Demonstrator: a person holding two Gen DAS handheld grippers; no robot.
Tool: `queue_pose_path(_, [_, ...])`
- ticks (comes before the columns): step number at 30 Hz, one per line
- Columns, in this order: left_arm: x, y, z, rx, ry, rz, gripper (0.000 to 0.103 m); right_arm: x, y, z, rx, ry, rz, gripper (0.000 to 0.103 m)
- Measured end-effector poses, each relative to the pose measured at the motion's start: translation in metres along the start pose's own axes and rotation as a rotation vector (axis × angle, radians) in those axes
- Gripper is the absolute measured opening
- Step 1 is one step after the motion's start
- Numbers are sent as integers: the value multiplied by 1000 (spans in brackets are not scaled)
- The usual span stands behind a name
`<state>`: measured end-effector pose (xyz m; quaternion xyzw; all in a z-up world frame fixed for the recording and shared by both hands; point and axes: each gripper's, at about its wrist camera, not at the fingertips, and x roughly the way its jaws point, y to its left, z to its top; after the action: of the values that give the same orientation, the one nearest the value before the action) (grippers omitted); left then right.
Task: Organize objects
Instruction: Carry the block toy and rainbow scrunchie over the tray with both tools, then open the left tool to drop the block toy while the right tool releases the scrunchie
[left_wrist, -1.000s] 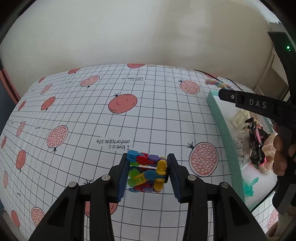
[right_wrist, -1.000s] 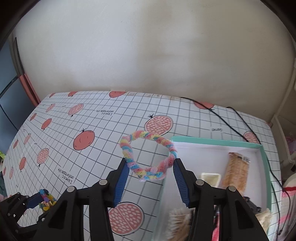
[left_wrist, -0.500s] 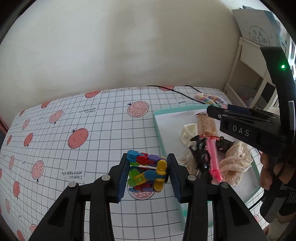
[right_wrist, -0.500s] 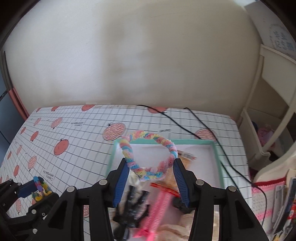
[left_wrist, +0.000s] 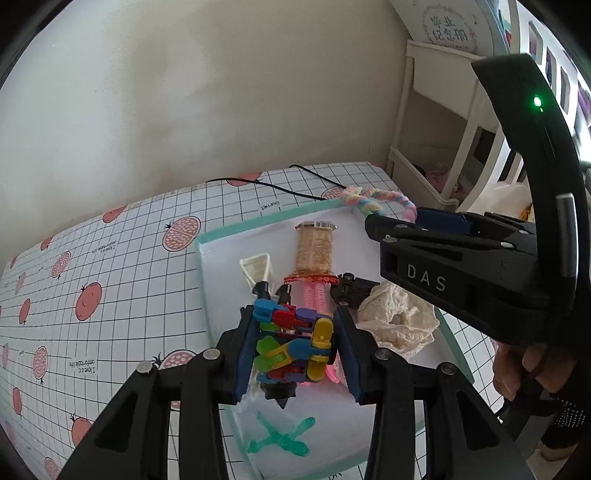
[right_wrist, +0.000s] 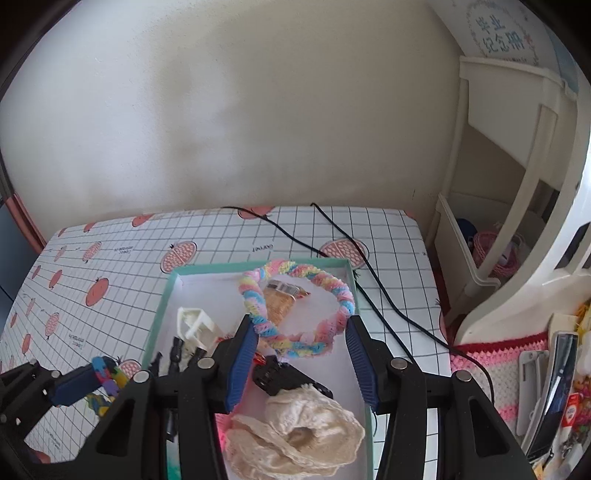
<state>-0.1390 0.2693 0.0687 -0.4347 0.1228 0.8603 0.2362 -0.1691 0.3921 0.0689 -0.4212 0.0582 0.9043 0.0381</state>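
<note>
1. The left gripper (left_wrist: 294, 347) is clamping a bundle of colourful clips (left_wrist: 293, 341) between its blue pads, hanging over the tray's (left_wrist: 201, 273) near-left part.
2. The right gripper (right_wrist: 299, 350) is pinching a pastel braided ring (right_wrist: 295, 310) above the tray's far end.
3. Lying in the tray are a cream lace scrunchie (right_wrist: 299, 432), a black clip (right_wrist: 284, 378) and a green plastic piece (left_wrist: 282, 435).

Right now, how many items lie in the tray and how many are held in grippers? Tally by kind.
Held in grippers: 2 (bundle of coloured clips, pastel braided ring)
Hair accessories in tray: 4 (cream scrunchie, pink comb, black clip, teal clip)
Other tray items: 2 (woven tan strap, cream triangular piece)
Total: 8
</note>
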Motion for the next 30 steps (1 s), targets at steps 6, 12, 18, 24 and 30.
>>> queue_pose_path(6, [26, -12, -15, 11, 69, -6, 43, 27, -9, -14, 14, 90, 10, 52])
queue_pose_path(12, [41, -15, -23, 32, 107, -8, 43, 46, -5, -27, -3, 158, 15, 53])
queue_pose_path(18, [45, -17, -25, 41, 120, -22, 43, 47, -3, -29, 0, 165, 28, 55])
queue_pose_path(24, [41, -17, -24, 42, 120, -28, 48, 34, -4, -21, 10, 134, 33, 60])
queue_pose_path(30, [29, -11, -16, 27, 86, -27, 48, 12, -9, -10, 29, 74, 38, 60])
